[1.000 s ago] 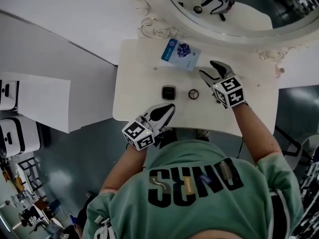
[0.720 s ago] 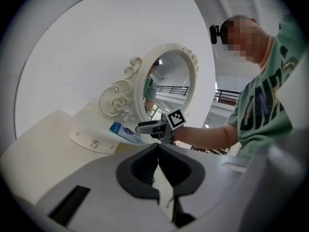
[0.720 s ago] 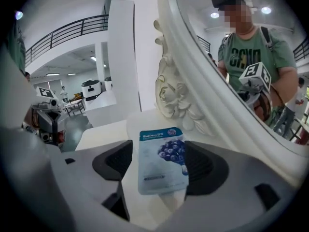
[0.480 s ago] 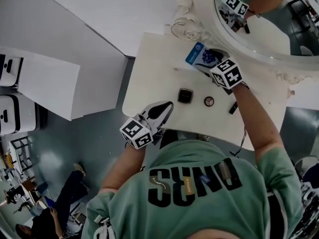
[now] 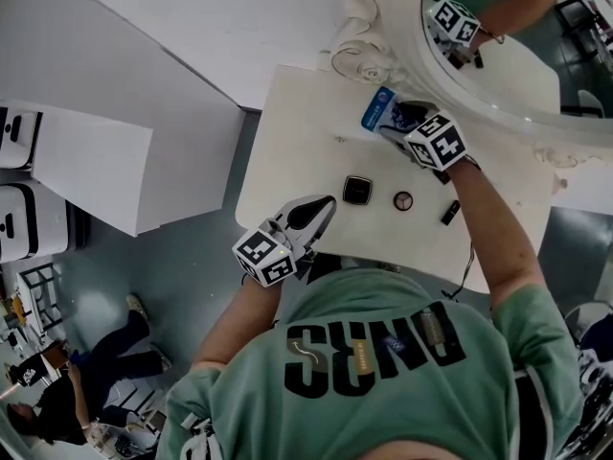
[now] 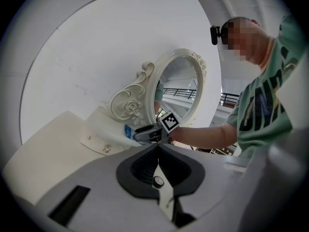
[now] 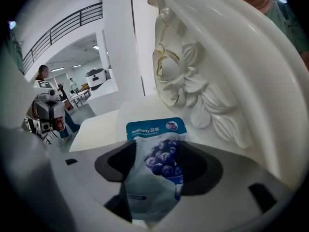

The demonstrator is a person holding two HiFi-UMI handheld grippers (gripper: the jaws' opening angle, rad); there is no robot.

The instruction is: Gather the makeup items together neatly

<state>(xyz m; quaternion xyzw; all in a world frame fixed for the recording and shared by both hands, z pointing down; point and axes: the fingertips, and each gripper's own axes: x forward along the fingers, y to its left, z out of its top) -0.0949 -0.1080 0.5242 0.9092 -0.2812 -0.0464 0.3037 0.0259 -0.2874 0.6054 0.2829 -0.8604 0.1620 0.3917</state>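
One blueberry sachet (image 7: 155,166), framed by right gripper (image 5: 396,123), jaws wide apart, lately narrowing

Ornate white mirror (image 5: 362,57) at one o'clock of the white table (image 5: 287,151); a bystander (image 5: 67,391) on the floor (image 5: 182,281) at eight o'clock

Glossy, smooth printed sachet (image 7: 156,153), possibly plastic film. Smooth matt cream table (image 5: 297,161). At the far right, a carved mirror frame (image 7: 193,81) in glossy white. Near it, a shiny black compact (image 5: 357,190).
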